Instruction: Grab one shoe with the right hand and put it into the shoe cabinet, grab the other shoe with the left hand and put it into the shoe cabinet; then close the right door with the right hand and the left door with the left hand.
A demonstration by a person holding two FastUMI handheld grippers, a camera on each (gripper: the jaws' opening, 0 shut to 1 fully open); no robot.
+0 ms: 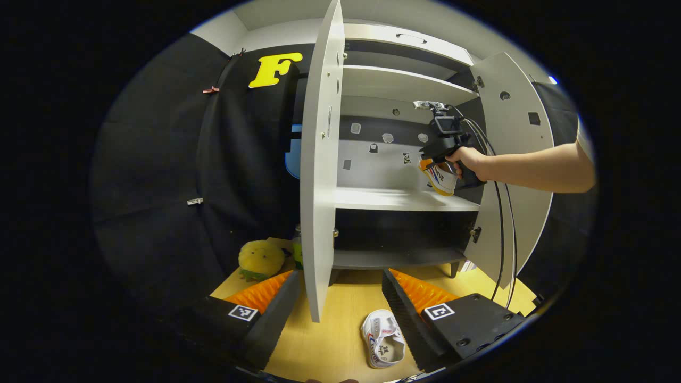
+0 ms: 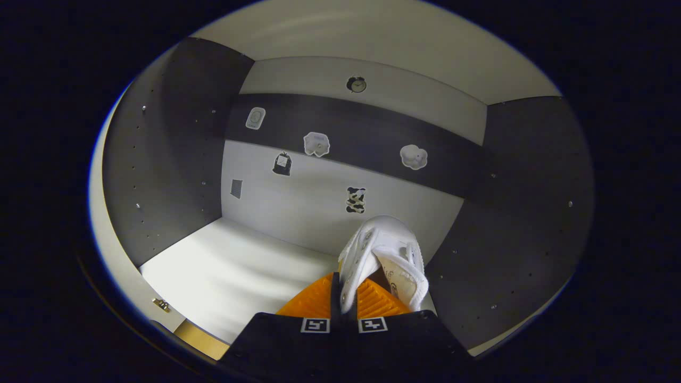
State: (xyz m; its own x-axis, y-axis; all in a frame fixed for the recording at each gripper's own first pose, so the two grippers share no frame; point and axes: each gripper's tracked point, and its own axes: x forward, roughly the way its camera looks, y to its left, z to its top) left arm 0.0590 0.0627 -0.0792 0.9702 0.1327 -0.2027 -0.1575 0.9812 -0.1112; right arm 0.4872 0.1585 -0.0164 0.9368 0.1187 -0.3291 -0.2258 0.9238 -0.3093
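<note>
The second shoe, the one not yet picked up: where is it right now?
In the left gripper view, the second shoe lies on the wooden floor before the open cabinet, between the open left gripper's fingers, nearer the right one.

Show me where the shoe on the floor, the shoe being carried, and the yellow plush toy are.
Shoe on the floor [image 1: 384, 347]: left gripper view, on its white upper.
Carried shoe [image 2: 384, 250]: right gripper view, on its white side, pinched by the tongs.
Yellow plush toy [image 1: 260, 258]: left gripper view, on its fuzzy body.

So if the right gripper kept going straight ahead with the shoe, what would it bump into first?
Probably the cabinet's back wall. The right gripper holds the shoe above the shelf, with nothing between; depth is unclear.
</note>
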